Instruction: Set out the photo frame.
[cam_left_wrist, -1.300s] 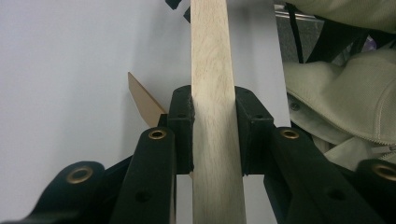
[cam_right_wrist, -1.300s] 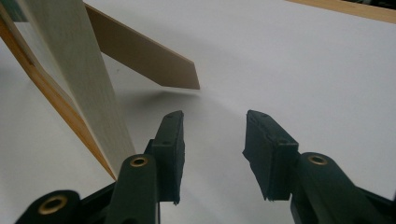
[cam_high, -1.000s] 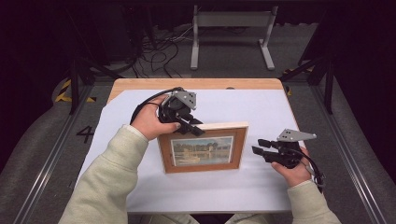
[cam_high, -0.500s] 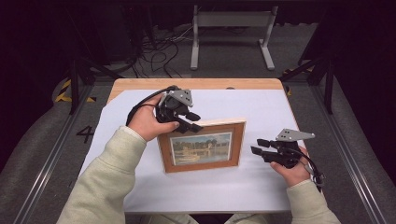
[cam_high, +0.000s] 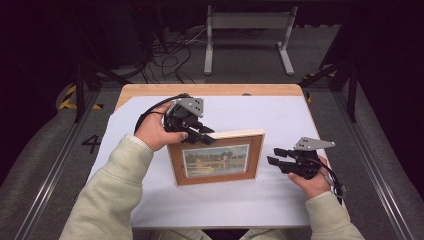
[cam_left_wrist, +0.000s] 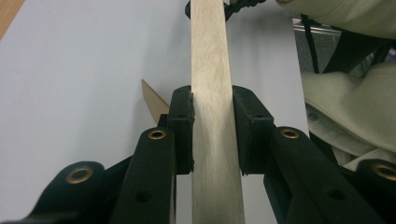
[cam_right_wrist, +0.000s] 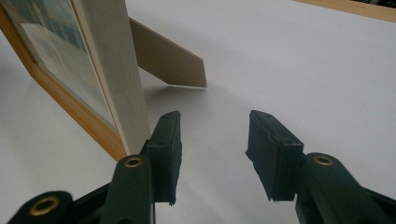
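A wooden picture frame (cam_high: 215, 160) holding a landscape print stands upright on the white sheet, propped by its back leg (cam_right_wrist: 168, 63). My left gripper (cam_high: 207, 137) is at the frame's top left corner. In the left gripper view its jaws have just been closing, and both pads now press the pale top edge (cam_left_wrist: 212, 70) from either side. My right gripper (cam_high: 274, 156) hovers low just to the right of the frame. Its jaws are open with only bare sheet between them, and the frame's side edge (cam_right_wrist: 112, 84) is close beside one pad.
A white sheet (cam_high: 260, 115) covers most of the wooden table (cam_high: 210, 90). Beyond the far edge are a metal stand (cam_high: 247, 40) and loose cables (cam_high: 170, 47) on the floor. Dark rails run along both sides of the table.
Both hands keep their places and the frame stands where it was. The left jaws looked slightly wider half a second ago.
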